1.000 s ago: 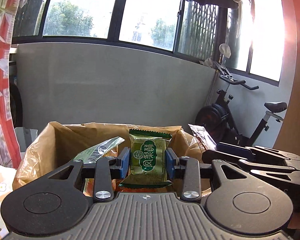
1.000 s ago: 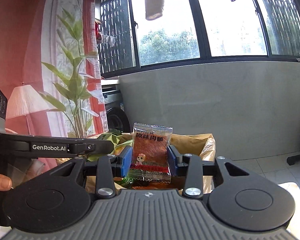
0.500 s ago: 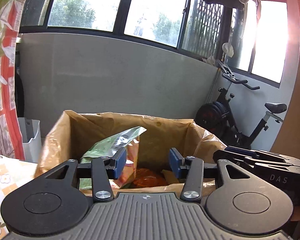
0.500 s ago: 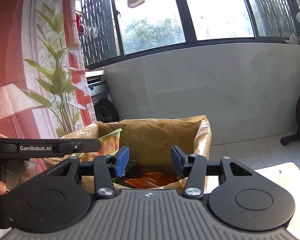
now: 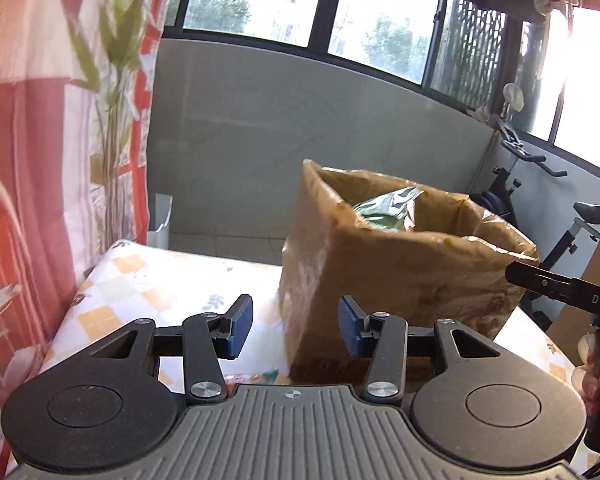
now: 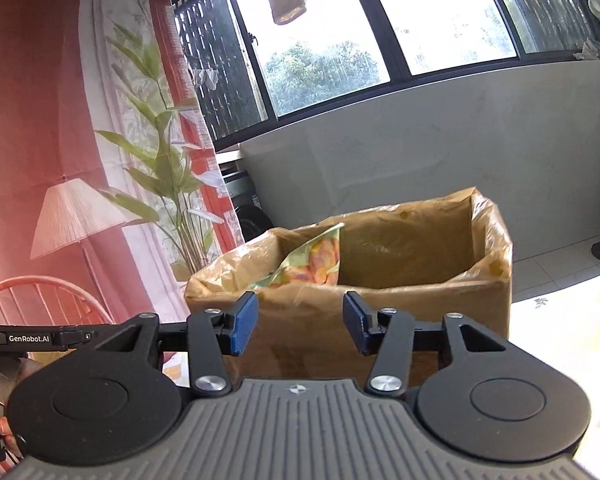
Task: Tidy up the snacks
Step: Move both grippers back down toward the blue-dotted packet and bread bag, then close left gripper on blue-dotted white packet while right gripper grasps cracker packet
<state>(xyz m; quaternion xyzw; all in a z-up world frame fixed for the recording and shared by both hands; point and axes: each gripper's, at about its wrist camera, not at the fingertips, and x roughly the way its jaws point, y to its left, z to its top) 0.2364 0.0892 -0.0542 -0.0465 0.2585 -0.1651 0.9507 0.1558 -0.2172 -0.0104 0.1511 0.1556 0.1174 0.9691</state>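
Note:
A brown cardboard box [image 5: 384, 264] lined with a plastic bag stands on a table with a checked cloth [image 5: 148, 284]. A green snack bag [image 5: 384, 210] sticks up inside it. In the right wrist view the box [image 6: 380, 320] shows the same bag's orange and green side [image 6: 316, 260]. My left gripper [image 5: 295, 327] is open and empty, pulled back in front of the box's near corner. My right gripper [image 6: 300, 324] is open and empty, just before the box's near wall. The packets dropped inside are hidden by the box walls.
A red patterned curtain [image 5: 60, 140] hangs at the left of the table. An exercise bike [image 5: 540, 200] stands behind the box on the right. A floor lamp [image 6: 76, 220] and a red chair [image 6: 40, 300] stand to the left. The right gripper's body [image 5: 560, 284] reaches in beside the box.
Both grippers opened and let go of their packets, the green one and the red one, into the box. Both then pulled back and lower, so the box interior is now mostly hidden.

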